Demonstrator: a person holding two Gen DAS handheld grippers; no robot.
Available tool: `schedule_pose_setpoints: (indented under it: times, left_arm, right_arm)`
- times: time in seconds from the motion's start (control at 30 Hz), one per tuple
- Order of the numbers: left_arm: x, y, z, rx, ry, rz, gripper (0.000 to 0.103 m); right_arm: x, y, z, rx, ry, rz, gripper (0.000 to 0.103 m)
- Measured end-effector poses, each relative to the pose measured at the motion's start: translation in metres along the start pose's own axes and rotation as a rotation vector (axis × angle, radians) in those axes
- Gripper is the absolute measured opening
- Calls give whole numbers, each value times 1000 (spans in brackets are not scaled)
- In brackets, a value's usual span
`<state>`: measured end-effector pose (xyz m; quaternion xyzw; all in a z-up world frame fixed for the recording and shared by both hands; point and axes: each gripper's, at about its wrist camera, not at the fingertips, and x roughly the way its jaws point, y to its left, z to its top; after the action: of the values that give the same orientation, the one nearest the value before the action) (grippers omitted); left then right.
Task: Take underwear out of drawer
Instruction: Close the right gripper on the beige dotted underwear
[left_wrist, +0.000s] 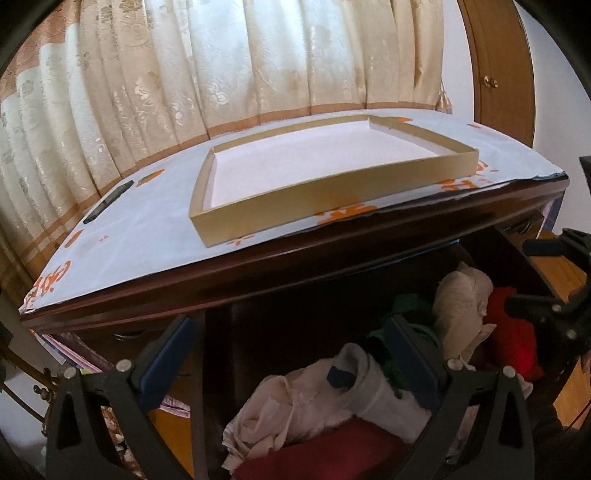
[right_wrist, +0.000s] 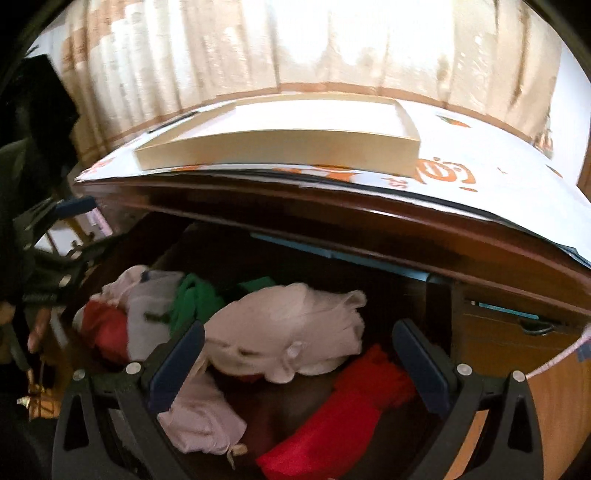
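The drawer (left_wrist: 561, 273) is open under the dark wooden desk top and holds a heap of underwear: pale pink (left_wrist: 280, 406), white-grey (left_wrist: 373, 384), cream (left_wrist: 461, 306), green (left_wrist: 410, 306) and red (left_wrist: 513, 332) pieces. My left gripper (left_wrist: 291, 328) is open and empty, just above the heap's left part. In the right wrist view the cream piece (right_wrist: 288, 328) lies between the fingers of my open, empty right gripper (right_wrist: 299, 332), with red cloth (right_wrist: 332, 421), a pale pink piece (right_wrist: 203, 417) and green cloth (right_wrist: 195, 299) around it. The right gripper also shows in the left wrist view (left_wrist: 546, 277).
A shallow gold cardboard tray (left_wrist: 325, 195) with a white inside sits on the desk top, on a white sheet with orange print (left_wrist: 147, 229). A dark flat object (left_wrist: 107, 203) lies at the sheet's left. Cream curtains (left_wrist: 221, 66) hang behind. A wooden door (left_wrist: 502, 74) stands at the right.
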<state>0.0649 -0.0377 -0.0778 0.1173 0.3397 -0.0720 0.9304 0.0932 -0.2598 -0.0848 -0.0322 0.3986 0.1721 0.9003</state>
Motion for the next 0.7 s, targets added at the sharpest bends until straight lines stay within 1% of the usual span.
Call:
schedule_pose_setpoints:
  times: [0.1, 0.17, 0.23, 0.37, 0.43, 0.5, 0.53, 0.6, 0.63, 0.7]
  left_arm:
    - [5, 0, 1, -3, 16, -15, 103]
    - [9, 1, 2, -3, 22, -14, 103]
    - [12, 2, 2, 0, 28, -4, 103]
    - [17, 8, 3, -9, 38, 0, 103]
    - [18, 10, 3, -14, 37, -2, 103]
    - [18, 12, 3, -20, 35, -6, 103]
    - [18, 12, 3, -21, 36, -9, 103]
    - [18, 13, 3, -23, 31, -13, 103]
    - [18, 13, 2, -24, 32, -14, 103]
    - [18, 14, 2, -28, 33, -17, 103]
  right_arm:
    - [14, -1, 5, 17, 65, -11, 103]
    - [26, -2, 8, 50, 120, 2, 103]
    - [34, -2, 9, 76, 147, 1, 103]
    - [40, 5, 14, 99, 157, -33, 103]
    - [41, 10, 17, 95, 153, -32, 103]
    - [44, 13, 19, 99, 165, -49, 103]
    - [48, 15, 21, 99, 177, -38, 103]
    - [55, 17, 22, 99, 207, -63, 103]
    - [57, 18, 21, 97, 217, -60, 103]
    - [67, 18, 18, 94, 260, -84, 103]
